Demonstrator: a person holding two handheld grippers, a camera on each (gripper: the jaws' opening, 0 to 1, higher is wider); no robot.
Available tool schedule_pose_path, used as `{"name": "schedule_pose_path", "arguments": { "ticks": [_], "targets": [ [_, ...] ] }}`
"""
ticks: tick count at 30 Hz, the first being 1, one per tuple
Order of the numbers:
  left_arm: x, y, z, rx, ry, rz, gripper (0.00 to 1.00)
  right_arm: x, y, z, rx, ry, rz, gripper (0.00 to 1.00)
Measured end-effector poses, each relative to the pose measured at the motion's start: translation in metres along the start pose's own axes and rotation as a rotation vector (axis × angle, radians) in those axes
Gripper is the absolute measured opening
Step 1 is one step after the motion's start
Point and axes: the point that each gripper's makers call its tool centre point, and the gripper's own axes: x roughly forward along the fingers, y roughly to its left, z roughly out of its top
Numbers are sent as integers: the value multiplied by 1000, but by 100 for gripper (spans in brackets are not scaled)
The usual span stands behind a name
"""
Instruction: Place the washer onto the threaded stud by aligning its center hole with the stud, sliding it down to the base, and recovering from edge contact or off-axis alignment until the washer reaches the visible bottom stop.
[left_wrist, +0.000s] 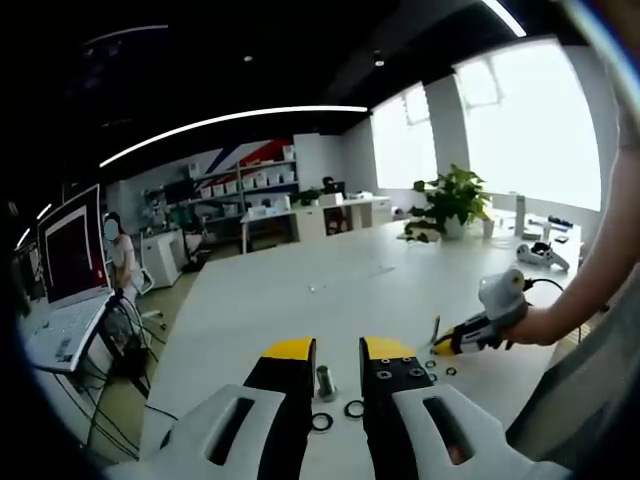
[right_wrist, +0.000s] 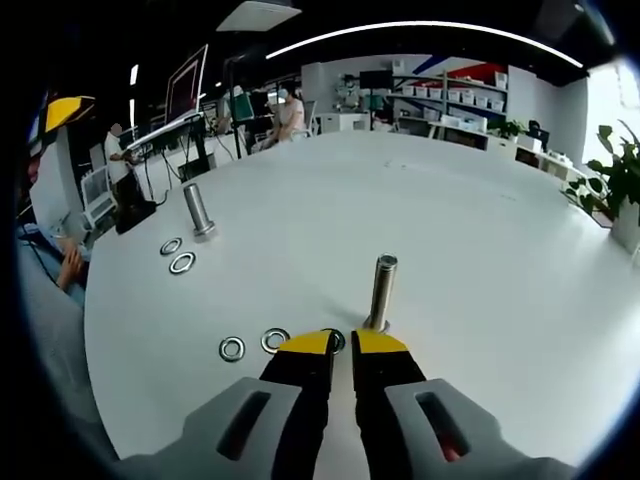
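We are at the pick-up step: a flat silver metal washer lies on the white table at the tips of our right gripper, just beside the upright threaded steel stud. Its jaws stand narrow; whether they pinch the washer we cannot tell. Next comes lifting and centring the hole over the stud. Our left gripper hangs part-open, holding nothing, around a second stud.

Potted plant, laptop, shelves
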Motion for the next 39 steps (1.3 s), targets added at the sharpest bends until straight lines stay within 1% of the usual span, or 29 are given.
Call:
{"name": "schedule_pose_path", "arguments": {
  "ticks": [3, 5, 8, 13, 15, 18, 23, 30, 34, 37, 39],
  "targets": [
    [0, 0, -1, 0, 3, 1, 15, 0, 1, 0, -6, 1, 2, 9],
    [0, 0, -1, 4, 6, 0, 15, -1, 2, 0, -11, 5, 5, 6],
    [1, -1, -3, 8, 15, -2, 15, 1, 2, -1, -11, 9, 7, 6],
    [0, -1, -2, 12, 12, -3, 14, 1, 2, 0, -8, 15, 14, 5],
    [0, 0, -2, 10, 13, -2, 14, 0, 4, 1, -37, 20, 18, 5],
    [0, 0, -2, 9, 13, 1, 14, 0, 3, 1, -26, 20, 21, 4],
    [0, 0, -2, 11, 12, 1, 14, 0, 2, 1, -44, 24, 10, 2],
    [0, 0, -2, 11, 11, 1, 14, 0, 6, 0, -50, 45, 38, 3],
    [0, 0, -2, 13, 11, 1, 14, -1, 5, -1, -92, 65, 47, 3],
    [0, -1, -1, 11, 10, 2, 14, -4, 6, 1, -83, 64, 52, 3],
    [-1, -1, -1, 12, 11, 1, 14, -4, 5, -2, -86, 81, 55, 3]
  ]
}}
